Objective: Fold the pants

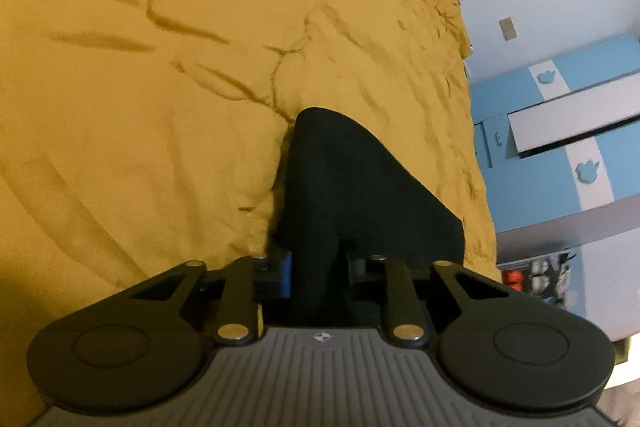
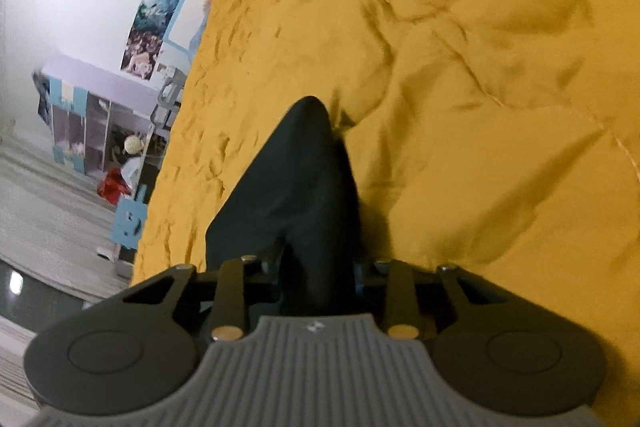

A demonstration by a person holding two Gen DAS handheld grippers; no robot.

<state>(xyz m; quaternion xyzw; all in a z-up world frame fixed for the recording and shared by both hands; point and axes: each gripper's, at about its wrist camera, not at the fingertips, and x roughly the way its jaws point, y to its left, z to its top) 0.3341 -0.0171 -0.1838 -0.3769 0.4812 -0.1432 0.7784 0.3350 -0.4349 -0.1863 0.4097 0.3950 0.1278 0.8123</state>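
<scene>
Currently your left gripper [image 1: 316,259] is clamped on a bunched fold of the black fabric pants [image 1: 340,187], and your right gripper [image 2: 318,267] is likewise clamped on black cloth. From each tool the pants run forward to a peak over the wrinkled mustard-yellow bedspread [image 1: 160,87]. Open bedspread lies ahead; its edges border the blue-and-white furniture [image 1: 560,131].

The black pants [image 1: 340,187] are lying on a wrinkly yellow bed cover. The cloth is soft, dark and plain. In the left wrist view, one bunched part is sticking up into a rounded point. In the right wrist view, another part of the pants [image 2: 288,195] is doing the same, pinched narrow at the bottom.
</scene>
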